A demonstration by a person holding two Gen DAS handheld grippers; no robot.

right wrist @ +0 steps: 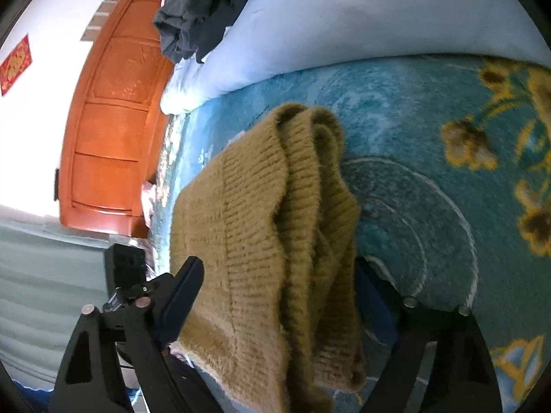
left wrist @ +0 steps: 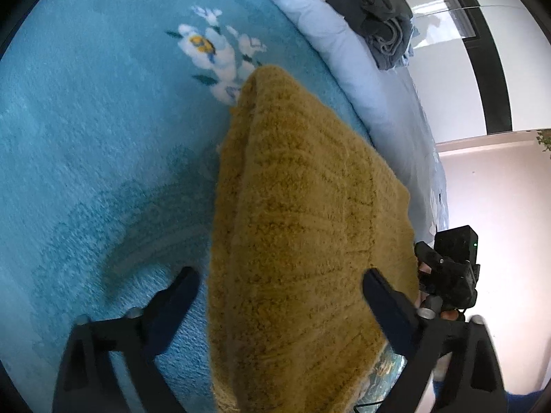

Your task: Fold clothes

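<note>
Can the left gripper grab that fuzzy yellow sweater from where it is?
Probably yes. The fuzzy mustard-yellow knitted sweater already lies between the left gripper's wide-open fingers, resting on the teal flowered blanket. Nothing blocks it; the fingers would only need to close.

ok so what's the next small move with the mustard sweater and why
Probably ease both grippers back off the folded mustard knit sweater and leave it there. It already lies doubled in a compact stack on the teal floral blanket, and the left gripper and right gripper both stand wide open around it, pads apparently not pressing. Next could be the dark grey clothes heaped behind.
</note>
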